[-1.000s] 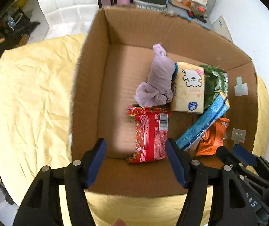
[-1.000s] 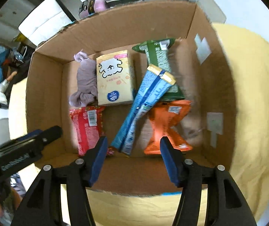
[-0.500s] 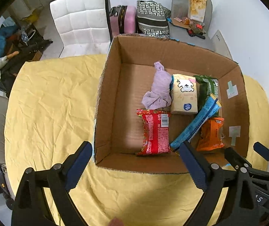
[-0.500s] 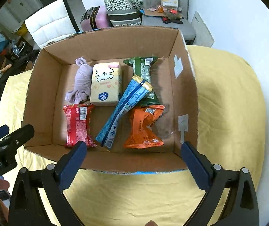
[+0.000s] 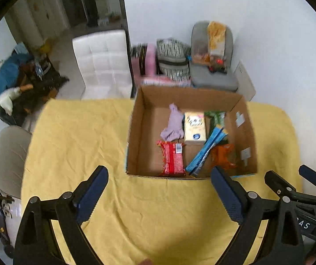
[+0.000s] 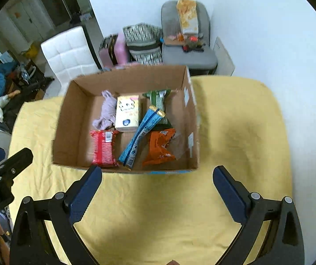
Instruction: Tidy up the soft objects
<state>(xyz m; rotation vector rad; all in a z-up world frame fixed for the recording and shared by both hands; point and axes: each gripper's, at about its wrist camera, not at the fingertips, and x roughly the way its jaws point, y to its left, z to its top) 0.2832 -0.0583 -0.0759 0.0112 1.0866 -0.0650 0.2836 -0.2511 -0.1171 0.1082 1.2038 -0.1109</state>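
An open cardboard box [image 5: 133, 137] [image 6: 69, 119] sits on a yellow-covered table [image 5: 73, 137]. Inside lie a lilac cloth [image 5: 173, 125] [image 6: 106, 112], a cream tissue pack [image 5: 194, 128] [image 6: 127, 113], a red packet [image 5: 171, 158] [image 6: 103, 148], a blue packet [image 5: 206, 152] [image 6: 141, 134], a green packet [image 5: 216, 117] [image 6: 158, 101] and an orange packet [image 5: 223, 154] [image 6: 159, 147]. My left gripper [image 5: 159, 184] is open and empty, held above the table short of the box. My right gripper [image 6: 158, 183] is open and empty, also short of the box.
Behind the table stand a white padded chair [image 5: 102, 64], a pink case [image 5: 145, 63], a striped bag [image 5: 173, 59] and a grey chair [image 5: 211, 66] holding small items. A beige seat [image 5: 9, 159] is at the left edge. The white wall [image 5: 279, 55] is at the right.
Both grippers have pulled back and up from over the box, and both have opened wider. The box contents have not moved.
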